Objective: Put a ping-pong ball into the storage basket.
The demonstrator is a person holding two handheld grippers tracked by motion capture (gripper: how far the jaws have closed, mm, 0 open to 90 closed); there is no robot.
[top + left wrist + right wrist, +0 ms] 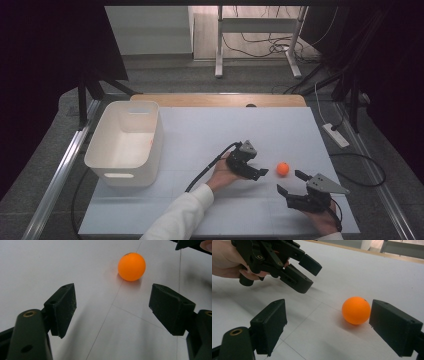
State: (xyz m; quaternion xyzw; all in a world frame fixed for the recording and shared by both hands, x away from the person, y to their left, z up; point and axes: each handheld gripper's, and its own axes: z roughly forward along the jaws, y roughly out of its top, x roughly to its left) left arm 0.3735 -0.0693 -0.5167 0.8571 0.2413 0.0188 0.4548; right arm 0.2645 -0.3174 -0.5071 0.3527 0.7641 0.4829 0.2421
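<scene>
Nearest me, by the desk's (150,215) near right corner, I have the right gripper (291,182), its jaws spread wide and holding nothing; in the right gripper view the one orange ball (356,310) sits just beyond them, close to the right-hand pad (394,325), though I cannot tell whether it touches; that pad hides the ball's edge there. A little farther in, near the middle of the desk, I have the left gripper (261,172), tilted toward the ball (283,168), jaws likewise well apart and empty; in the left gripper view the ball (131,266) lies on the bare white surface ahead of the gap, clear of both pads. I count two grippers, one ball, one bin. The white bin (125,145) stands at the desk's left edge, well apart from the ball; its inside looks bare, though the near wall hides part of the floor. The far edge shows a wooden strip (220,100); the right hand (325,222) is cut off at the near edge.
</scene>
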